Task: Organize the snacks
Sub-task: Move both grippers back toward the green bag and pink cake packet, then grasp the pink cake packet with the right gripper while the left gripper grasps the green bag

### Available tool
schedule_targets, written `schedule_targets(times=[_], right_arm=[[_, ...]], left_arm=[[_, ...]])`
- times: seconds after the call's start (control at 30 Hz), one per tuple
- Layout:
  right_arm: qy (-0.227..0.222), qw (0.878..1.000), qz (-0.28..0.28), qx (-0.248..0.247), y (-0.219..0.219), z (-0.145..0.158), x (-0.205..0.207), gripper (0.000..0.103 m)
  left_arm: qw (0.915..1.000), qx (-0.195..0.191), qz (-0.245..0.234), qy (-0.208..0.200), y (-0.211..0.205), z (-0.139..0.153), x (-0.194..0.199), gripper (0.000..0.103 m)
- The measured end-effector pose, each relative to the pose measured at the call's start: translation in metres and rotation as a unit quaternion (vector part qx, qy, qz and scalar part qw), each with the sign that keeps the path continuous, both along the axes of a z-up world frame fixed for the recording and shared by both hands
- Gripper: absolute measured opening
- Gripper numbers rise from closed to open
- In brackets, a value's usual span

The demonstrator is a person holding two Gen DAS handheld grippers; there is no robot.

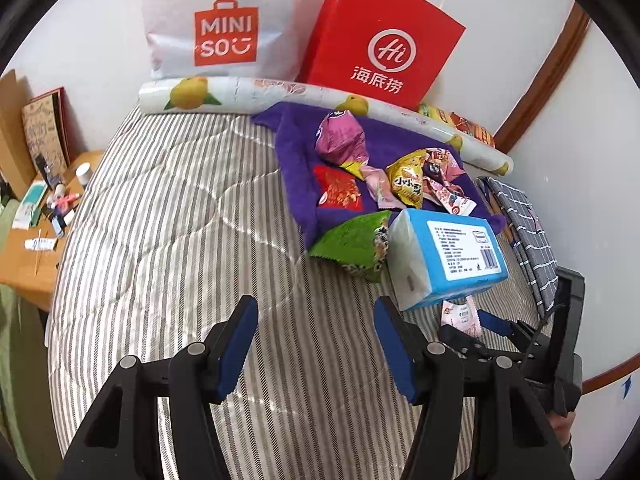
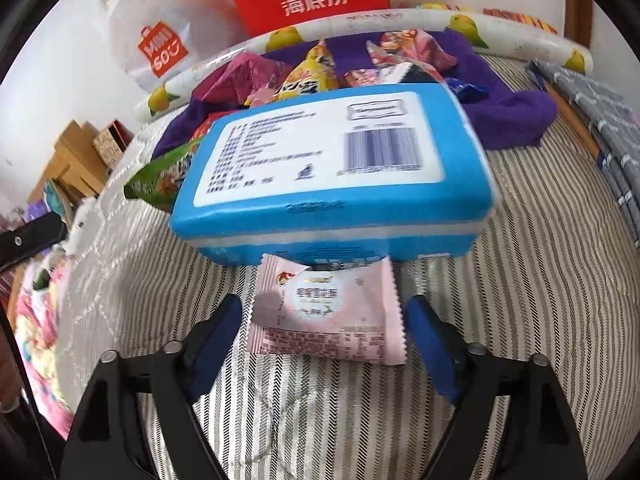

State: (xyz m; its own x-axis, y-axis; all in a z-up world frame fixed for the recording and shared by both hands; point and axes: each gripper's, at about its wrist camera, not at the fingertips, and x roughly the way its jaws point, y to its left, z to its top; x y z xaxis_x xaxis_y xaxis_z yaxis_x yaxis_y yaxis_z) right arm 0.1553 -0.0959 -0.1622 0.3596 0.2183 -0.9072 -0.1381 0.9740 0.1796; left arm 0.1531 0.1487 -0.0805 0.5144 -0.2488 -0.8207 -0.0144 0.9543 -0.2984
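My left gripper [image 1: 316, 304] is open and empty above the striped bedding [image 1: 168, 208]. Ahead of it lies a purple towel [image 1: 296, 160] with several snack packets on it, among them a magenta bag [image 1: 340, 140], a red packet [image 1: 340, 192] and a yellow packet [image 1: 408, 184]. A green packet [image 1: 352, 244] leans against a blue tissue pack [image 1: 448, 252]. In the right wrist view my right gripper [image 2: 324, 304] is open. A pink snack packet [image 2: 324, 316] lies flat on the bedding between its blue pads, which do not press on it. The blue tissue pack [image 2: 332, 168] covers the packet's far edge.
A white Miniso bag [image 1: 224, 32] and a red paper bag [image 1: 380, 40] lean on the wall behind a lemon-print roll [image 1: 240, 94]. Grey checked cloth [image 1: 524, 224] lies at the right. A cluttered wooden desk [image 1: 24, 256] borders the bed on the left.
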Motion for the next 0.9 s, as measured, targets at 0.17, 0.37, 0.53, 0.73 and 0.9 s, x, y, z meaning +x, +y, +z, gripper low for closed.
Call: schedule_targets(times=[0.17,0.37,0.53,0.73,0.9], right_arm=[[-0.021,0.997,0.001,-0.075,0.024,-0.007,-0.002,0.09],[-0.045,0.996,-0.012,-0.08,0.012,-0.003,-0.006,0.068],[-0.04,0.997,-0.002,-0.065,0.003,0.003,-0.01,0.057],[-0.042,0.998,0.002,-0.044,-0.006,0.01,-0.017,0.055],[-0.059,0.997,0.008,-0.04,-0.017,0.024,-0.023,0.055]], left_arm=[[1.0,-0.006,0.001,0.007,0.0,-0.009,-0.001,0.058],[0.9999,-0.003,-0.003,0.015,-0.006,-0.018,0.0,0.058],[0.9999,-0.006,-0.006,0.011,-0.013,-0.021,0.007,0.058],[0.9998,0.0,-0.019,0.002,-0.028,-0.023,0.021,0.058],[0.9995,0.006,-0.029,-0.009,-0.039,-0.025,0.039,0.058]])
